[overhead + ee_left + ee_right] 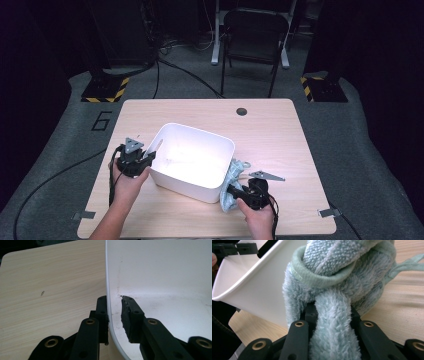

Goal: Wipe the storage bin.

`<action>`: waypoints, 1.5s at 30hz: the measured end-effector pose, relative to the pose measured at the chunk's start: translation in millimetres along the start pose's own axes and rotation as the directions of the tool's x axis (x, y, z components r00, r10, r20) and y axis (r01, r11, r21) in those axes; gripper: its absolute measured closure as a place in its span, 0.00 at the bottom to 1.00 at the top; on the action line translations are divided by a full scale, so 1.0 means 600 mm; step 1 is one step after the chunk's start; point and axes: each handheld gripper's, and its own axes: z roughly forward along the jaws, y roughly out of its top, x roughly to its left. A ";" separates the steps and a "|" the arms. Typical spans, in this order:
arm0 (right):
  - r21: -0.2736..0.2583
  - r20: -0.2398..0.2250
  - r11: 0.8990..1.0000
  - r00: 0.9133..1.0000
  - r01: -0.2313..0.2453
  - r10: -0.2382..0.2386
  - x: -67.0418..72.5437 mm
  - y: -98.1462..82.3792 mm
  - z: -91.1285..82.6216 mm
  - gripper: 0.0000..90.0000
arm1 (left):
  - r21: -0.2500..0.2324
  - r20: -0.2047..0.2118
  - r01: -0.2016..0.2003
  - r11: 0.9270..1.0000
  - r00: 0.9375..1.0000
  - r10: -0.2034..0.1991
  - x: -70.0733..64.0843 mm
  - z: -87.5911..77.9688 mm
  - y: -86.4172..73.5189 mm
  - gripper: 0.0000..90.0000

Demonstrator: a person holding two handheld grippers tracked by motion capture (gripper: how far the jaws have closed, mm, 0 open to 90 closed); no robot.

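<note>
The left gripper [115,320] straddles the bin [192,160] wall at centre frame, jaws slightly apart. The right gripper [332,322] clamps the towel [337,290] beside the bin, lower right. Both rest on the wooden table [270,130]; a chair [255,30] stands beyond, on grey carpet.

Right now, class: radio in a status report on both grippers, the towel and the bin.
Left gripper straddles white bin rim. Right gripper shut on blue towel, beside bin. Nothing in the way.

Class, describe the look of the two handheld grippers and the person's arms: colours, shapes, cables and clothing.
Both the left gripper and the right gripper are black, each topped by a grey three-cornered plate, each trailing a black cable. Their jaws are flat black links with brass-coloured rivets. The forearms are bare, with no sleeves visible.
</note>
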 end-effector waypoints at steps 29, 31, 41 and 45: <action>0.095 0.030 0.983 0.987 -0.158 0.156 -0.067 -0.027 0.052 0.78 | 0.040 -0.014 -0.022 0.999 1.000 0.023 -0.019 -0.012 -0.005 0.80; 0.095 0.026 0.981 0.986 -0.168 0.166 -0.073 -0.024 0.053 0.78 | 0.048 0.005 -0.007 0.999 1.000 0.007 -0.018 -0.015 -0.006 0.78; 0.090 0.033 0.980 0.984 -0.180 0.178 -0.087 -0.011 0.057 0.77 | 0.116 0.071 0.020 0.993 0.997 -0.028 -0.012 -0.032 -0.007 0.68; 0.089 0.033 0.979 0.983 -0.182 0.180 -0.087 -0.008 0.059 0.76 | 0.129 0.113 0.034 0.991 0.992 -0.049 -0.001 -0.036 -0.007 0.65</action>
